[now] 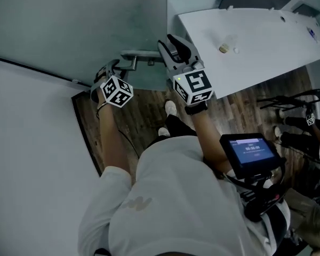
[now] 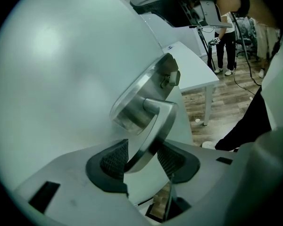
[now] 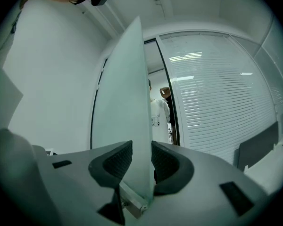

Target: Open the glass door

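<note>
The glass door (image 1: 69, 25) filled the upper left of the head view. Its metal lever handle (image 1: 136, 55) was near the free edge. The left tool (image 1: 113, 68) reached up to that handle. The right tool (image 1: 175, 42) sat just beside it at the pane's edge, close to the corner of the white desk (image 1: 266, 41).

I judged the step in hand to be the swing itself, with the door already ajar. The left tool's jaws stood parted with the lever between them, loose about it rather than clamped (the pads looked close to the metal, but not pressing). The right tool was likewise released, its jaws apart and straddling the door's free edge without gripping it. The next move probably called for that tool to close on the glass, or to bear sideways with one jaw, and carry the pane wider. The left tool would need to slip off the lever without catching it.

Only the left gripper view showed the lever's bend and the round fitting behind it. Only the right gripper view showed the gap past the door, where a person in white (image 3: 159, 111) stood beside slatted blinds (image 3: 217, 102). The head view alone showed both tools together above the wooden floor (image 1: 149, 111).
</note>
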The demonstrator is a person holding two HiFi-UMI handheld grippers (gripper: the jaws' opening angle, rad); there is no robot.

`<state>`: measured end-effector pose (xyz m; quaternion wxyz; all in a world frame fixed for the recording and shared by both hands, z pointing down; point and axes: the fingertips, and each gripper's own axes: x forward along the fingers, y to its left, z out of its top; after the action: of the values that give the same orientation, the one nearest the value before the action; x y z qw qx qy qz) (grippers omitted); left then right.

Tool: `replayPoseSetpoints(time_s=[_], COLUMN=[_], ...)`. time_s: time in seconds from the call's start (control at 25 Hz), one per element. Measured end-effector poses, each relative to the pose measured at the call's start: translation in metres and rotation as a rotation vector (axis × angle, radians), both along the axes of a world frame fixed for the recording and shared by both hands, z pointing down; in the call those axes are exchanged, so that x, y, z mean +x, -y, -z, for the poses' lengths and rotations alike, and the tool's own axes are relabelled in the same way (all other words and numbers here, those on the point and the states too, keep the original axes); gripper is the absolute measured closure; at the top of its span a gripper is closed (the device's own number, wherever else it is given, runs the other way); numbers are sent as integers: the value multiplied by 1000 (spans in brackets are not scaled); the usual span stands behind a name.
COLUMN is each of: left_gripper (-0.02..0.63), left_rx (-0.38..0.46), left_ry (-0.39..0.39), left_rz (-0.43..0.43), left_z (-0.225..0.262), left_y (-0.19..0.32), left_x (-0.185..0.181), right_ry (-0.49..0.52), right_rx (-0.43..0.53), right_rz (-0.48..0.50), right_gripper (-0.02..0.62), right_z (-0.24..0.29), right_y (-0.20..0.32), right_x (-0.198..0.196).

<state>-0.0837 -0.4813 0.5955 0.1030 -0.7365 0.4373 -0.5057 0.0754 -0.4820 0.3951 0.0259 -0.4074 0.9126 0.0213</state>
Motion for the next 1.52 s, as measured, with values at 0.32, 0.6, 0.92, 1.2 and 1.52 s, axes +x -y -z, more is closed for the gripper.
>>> replayPoseSetpoints(time_s=[0.32,0.6,0.92,1.2,1.52], left_gripper=[420,402,377,377,377], left_rx=[11,-21,31,53,187], left_ry=[-12,-7,64,261,-17], left_rz=[-27,7,47,268,645], left_z=[-11,-37,-46,-16,-3], left_y=[1,-24,-75,-132,-230], left_x=[1,-21,-65,-86,-105], right_ry=[-23,-119,-192,-267,-202], right_rx=[-47,-55,57,107,36], right_rz=[36,290,671,895,1068], right_gripper=[488,488,488,488,489], right_z=[-25,-48,-58,-43,-48], right_y=[-11,-49,-128,-181,-240], right_x=[4,-25,-69,-80,-113])
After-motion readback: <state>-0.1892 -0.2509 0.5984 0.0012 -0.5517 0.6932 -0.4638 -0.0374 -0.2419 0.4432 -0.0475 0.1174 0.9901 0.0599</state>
